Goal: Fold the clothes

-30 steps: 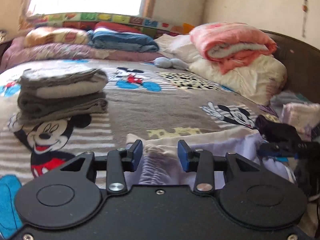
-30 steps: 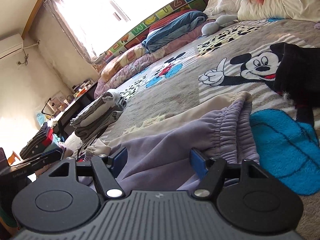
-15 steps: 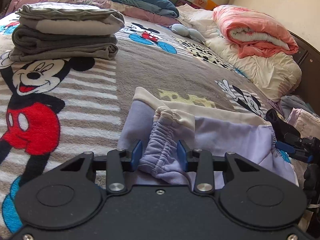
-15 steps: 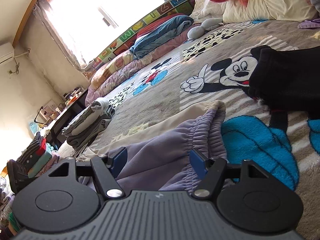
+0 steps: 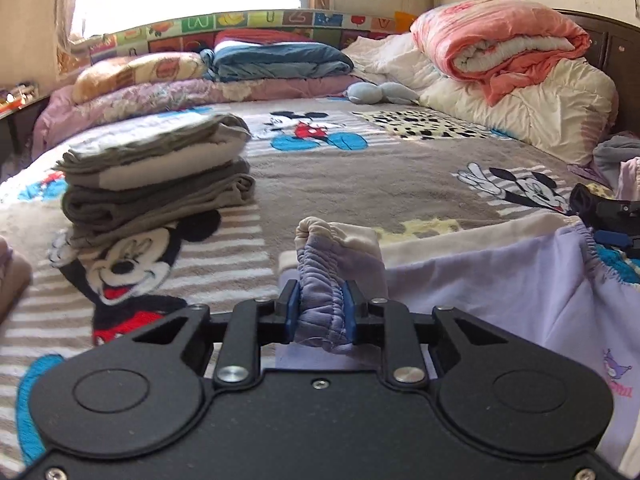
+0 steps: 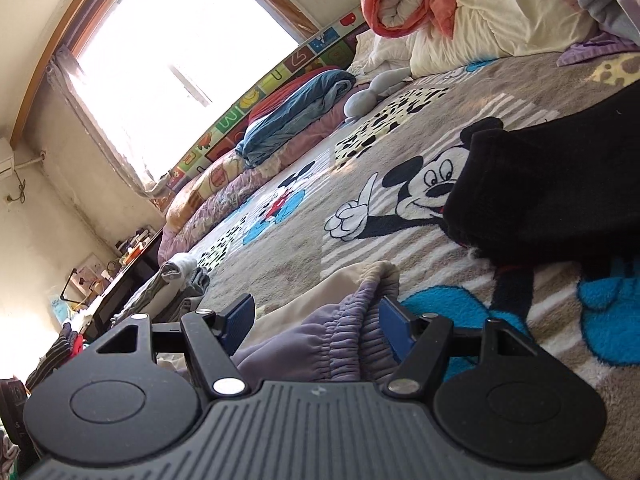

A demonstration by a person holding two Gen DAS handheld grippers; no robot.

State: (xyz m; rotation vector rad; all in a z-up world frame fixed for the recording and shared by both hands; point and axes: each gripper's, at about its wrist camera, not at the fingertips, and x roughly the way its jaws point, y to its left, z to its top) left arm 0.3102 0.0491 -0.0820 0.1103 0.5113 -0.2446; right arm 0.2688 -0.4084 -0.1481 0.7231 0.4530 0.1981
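The lilac garment (image 5: pixel 500 292) runs out of frame right of the left fingers (image 5: pixel 289 307); its printed lettering is cut off.

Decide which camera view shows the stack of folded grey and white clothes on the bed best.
The left wrist view. There the stack of folded grey and white clothes sits near and whole on the cartoon-print blanket, layers distinct. The right wrist view shows only a small, tilted part of the stack, far off beyond the gripper.

The left gripper (image 5: pixel 320 312), wide apart a second ago, is closing on the gathered elastic waistband of the lilac cotton trousers (image 5: pixel 500 280), now bunched between its blue pads. The right gripper (image 6: pixel 316 326) has slid along the waistband's other end.
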